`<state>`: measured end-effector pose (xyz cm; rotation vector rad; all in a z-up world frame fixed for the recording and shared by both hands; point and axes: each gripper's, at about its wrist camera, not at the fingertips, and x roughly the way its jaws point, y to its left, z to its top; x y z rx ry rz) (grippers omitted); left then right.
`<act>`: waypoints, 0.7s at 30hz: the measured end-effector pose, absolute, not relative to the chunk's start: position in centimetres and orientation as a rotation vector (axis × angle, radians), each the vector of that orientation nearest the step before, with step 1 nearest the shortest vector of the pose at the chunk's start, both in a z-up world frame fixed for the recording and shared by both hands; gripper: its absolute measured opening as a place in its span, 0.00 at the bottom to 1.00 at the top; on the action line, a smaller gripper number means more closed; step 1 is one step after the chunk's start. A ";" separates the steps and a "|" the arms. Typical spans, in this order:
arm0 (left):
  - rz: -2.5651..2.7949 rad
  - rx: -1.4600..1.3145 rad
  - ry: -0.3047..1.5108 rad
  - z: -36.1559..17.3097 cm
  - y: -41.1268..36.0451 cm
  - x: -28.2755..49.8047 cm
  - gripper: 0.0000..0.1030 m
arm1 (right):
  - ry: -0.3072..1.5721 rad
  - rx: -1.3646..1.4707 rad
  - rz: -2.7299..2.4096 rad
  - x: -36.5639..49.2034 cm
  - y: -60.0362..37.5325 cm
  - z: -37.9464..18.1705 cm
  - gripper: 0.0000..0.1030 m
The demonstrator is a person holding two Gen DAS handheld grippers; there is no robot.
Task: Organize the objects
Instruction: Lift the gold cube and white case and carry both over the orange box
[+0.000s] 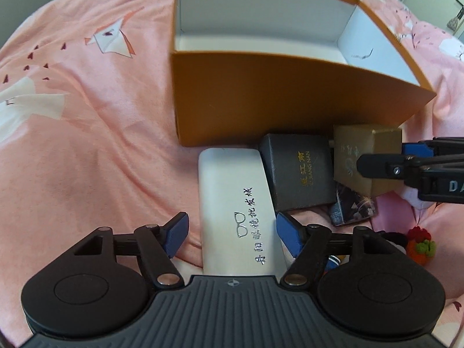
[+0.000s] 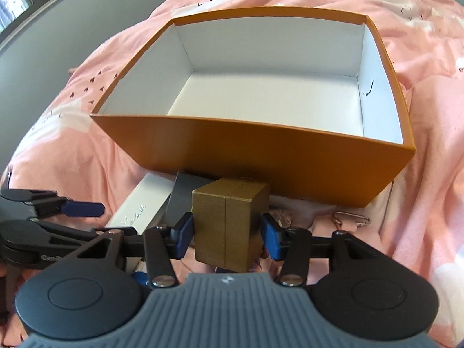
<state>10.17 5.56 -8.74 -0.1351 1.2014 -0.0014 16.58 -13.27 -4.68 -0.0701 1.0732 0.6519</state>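
Gold card fills the space between my right claw (image 2: pixel 226 236) pads: the small gold box (image 2: pixel 229 226) sits squarely there, the left pad touching its side, the right pad close against the other, though I cannot tell whether the grip has fully closed. It lies on the pink bed (image 2: pixel 420 217) just in front of the orange box (image 2: pixel 246 150), whose white inside is bare. To do this well, I judge I should squeeze on the flat side faces, below the lid seam, so the lid does not pop, then lift straight up until it clears the near wall before carrying it forward and down into a corner. My left claw (image 1: pixel 230 236) hangs released, pads spread on either side of the white glasses case (image 1: pixel 232 211), touching neither. The grey box (image 1: pixel 298 171) leans against that case, so I should lift the gold one without dragging.
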 end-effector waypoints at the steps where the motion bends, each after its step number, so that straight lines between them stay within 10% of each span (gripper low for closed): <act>1: -0.006 -0.127 1.213 -8.9 5.4 10.4 0.80 | 1.074 -0.061 0.653 16.7 -13.4 -4.7 0.51; 21: -0.015 -0.155 1.166 -8.3 5.8 8.7 0.69 | 1.072 -0.035 0.655 17.6 -14.2 -5.6 0.48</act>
